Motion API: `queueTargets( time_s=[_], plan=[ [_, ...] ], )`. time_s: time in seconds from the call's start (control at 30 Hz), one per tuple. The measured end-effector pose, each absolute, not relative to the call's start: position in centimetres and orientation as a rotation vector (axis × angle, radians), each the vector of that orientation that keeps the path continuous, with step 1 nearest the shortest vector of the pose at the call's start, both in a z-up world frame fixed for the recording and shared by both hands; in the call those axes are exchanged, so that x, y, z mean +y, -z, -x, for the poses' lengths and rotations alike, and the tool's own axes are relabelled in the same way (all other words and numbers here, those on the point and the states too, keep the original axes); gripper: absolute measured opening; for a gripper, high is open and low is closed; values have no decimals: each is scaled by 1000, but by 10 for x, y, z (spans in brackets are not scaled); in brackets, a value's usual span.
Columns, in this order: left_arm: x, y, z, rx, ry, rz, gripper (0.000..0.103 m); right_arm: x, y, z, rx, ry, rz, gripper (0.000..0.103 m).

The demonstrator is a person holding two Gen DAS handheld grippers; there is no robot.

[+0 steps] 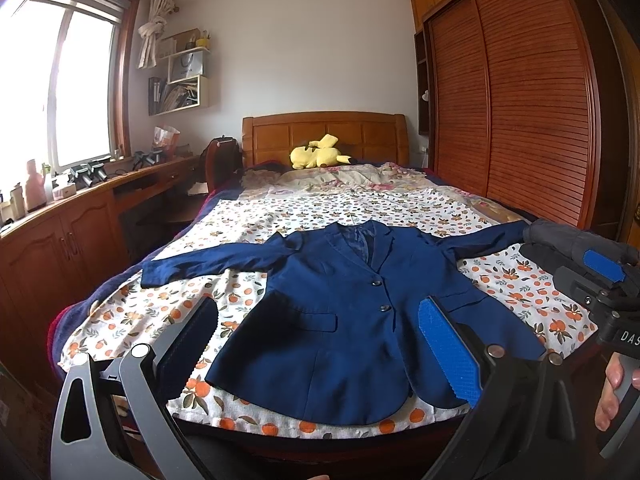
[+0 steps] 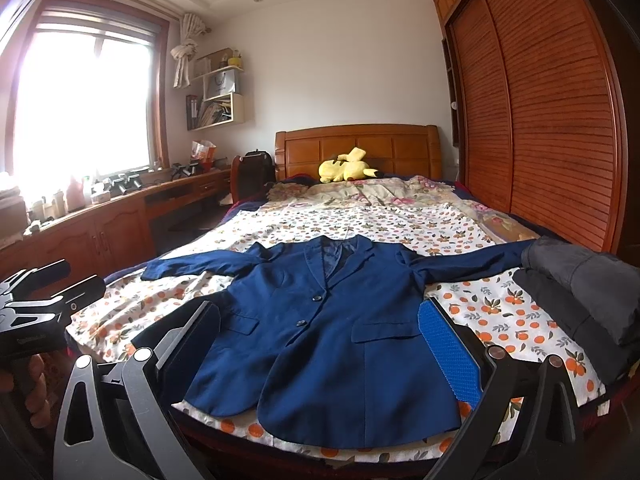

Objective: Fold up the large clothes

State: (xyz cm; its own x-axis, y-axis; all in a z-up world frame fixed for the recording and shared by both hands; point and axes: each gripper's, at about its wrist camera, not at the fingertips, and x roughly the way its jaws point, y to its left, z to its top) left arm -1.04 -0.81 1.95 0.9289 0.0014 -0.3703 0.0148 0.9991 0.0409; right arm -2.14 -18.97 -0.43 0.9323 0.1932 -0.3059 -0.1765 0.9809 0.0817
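The left tool (image 1: 316, 344) is held above the foot of the bed, its two fingers spread wide apart and nothing between them; a blue ribbed pad (image 1: 448, 352) is seen on the inner face of one finger. The right tool (image 2: 320, 344) is held likewise, fingers wide apart and empty, just beside the left one, whose black frame is visible at the edge of the right wrist view. Neither tool is in contact with cloth.

Beyond the fingers a navy blazer (image 1: 340, 312) is laid flat and face up on the orange-print sheet (image 1: 256, 208) of the bed, hem toward the tools, collar toward the headboard (image 1: 324, 132). Both sleeves are spread outward, the front is closed at two dark buttons, and the flap pockets lie smooth. The fabric appears medium-weight and nearly free of wrinkles. A dark folded garment (image 2: 580, 292) rests at the bed's right edge, touching or covering the end of the right sleeve.

The step in hand is judged to be the approach before the first fold: no fold is yet made. The next move is likely to require each tool to be lowered to a sleeve or shoulder edge and closed on the cloth. A yellow plush toy (image 1: 316, 154) lies by the headboard.
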Motion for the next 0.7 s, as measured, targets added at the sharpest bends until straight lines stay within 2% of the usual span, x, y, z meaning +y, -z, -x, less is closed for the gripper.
queueTargets(
  time_s=[0.7],
  plan=[
    [-11, -19, 11, 380, 15, -39, 101, -195, 6, 24, 317, -185, -55, 96]
  ],
)
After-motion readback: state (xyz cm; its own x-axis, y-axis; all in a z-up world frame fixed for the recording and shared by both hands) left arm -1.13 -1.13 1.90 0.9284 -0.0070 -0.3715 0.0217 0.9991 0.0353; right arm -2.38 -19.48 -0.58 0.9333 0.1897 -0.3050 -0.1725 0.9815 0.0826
